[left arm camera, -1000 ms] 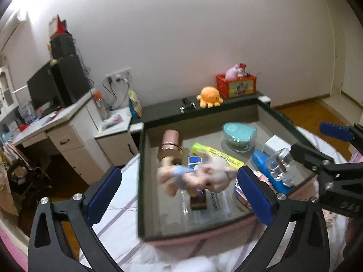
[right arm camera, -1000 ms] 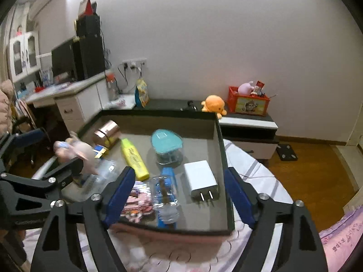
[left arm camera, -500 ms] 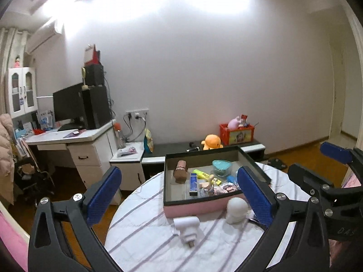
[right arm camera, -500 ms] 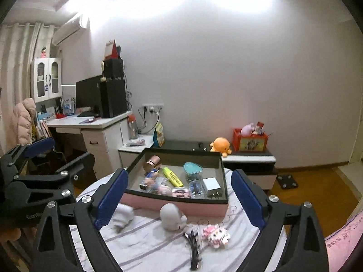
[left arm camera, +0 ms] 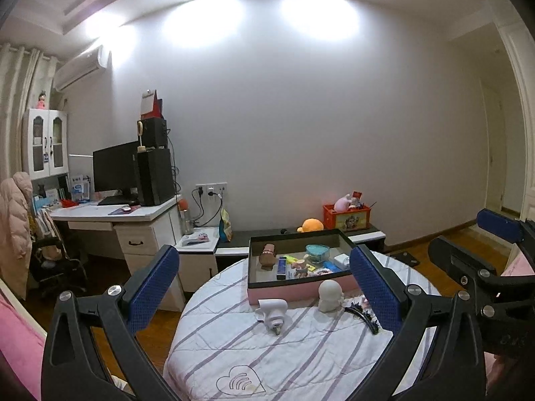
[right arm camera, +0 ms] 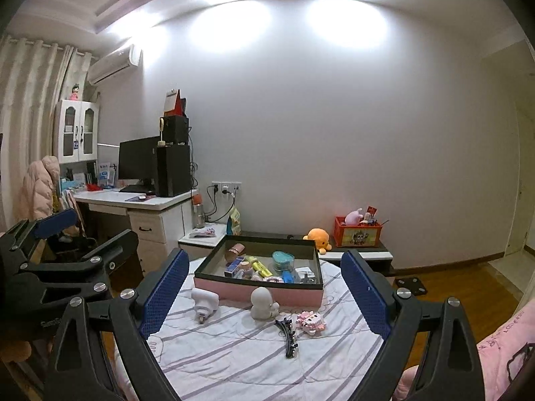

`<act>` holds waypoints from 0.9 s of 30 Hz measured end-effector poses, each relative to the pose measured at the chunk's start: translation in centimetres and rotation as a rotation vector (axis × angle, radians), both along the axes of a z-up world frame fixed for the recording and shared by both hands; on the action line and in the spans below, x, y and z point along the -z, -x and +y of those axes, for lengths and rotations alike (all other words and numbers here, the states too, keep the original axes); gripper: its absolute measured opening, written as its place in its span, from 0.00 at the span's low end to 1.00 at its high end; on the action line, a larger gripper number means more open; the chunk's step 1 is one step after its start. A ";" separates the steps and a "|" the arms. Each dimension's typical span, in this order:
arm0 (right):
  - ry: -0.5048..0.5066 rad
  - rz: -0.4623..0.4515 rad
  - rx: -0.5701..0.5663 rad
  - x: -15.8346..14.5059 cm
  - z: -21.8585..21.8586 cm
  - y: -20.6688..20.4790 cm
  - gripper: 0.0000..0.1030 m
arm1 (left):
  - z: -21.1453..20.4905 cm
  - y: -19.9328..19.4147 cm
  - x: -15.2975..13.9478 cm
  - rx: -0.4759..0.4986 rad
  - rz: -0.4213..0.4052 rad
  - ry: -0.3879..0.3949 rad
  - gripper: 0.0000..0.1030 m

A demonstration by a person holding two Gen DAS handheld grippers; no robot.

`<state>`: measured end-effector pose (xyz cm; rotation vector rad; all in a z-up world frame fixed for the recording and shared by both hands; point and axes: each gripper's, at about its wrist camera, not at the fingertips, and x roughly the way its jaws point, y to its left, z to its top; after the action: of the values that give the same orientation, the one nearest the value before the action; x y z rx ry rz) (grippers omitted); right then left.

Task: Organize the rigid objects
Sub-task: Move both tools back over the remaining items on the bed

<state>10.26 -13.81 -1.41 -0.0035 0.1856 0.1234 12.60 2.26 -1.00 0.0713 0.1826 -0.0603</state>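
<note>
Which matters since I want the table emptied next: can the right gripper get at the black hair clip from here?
Probably yes. The right gripper is open and empty, and the black hair clip lies alone on the striped cloth, apart from the pink block toy.

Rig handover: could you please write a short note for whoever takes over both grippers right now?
Left gripper and right gripper: both open, empty, held back from the table.
Done: pink box already holds several items, including a yellow highlighter and teal container.
Left on the cloth in front of the box: white charger, white figurine, black hair clip, pink block toy.
</note>
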 end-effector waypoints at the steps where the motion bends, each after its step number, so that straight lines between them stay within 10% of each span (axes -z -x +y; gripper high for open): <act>1: 0.000 -0.002 0.000 -0.1 0.0 0.3 0.91 | 0.1 0.3 -0.1 0.001 -0.006 0.004 1.00; 15: 0.005 0.027 -0.002 0.7 0.3 0.4 0.91 | 0.3 -0.6 1.4 -0.012 0.042 -0.012 1.00; 27: 0.037 0.291 -0.028 8.5 1.8 -7.9 0.91 | 1.6 -10.0 11.8 -0.003 0.412 -0.003 1.00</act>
<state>18.18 -12.02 -9.93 -0.0249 0.4789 0.1481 22.56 3.85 -12.79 0.0611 0.5946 -0.0718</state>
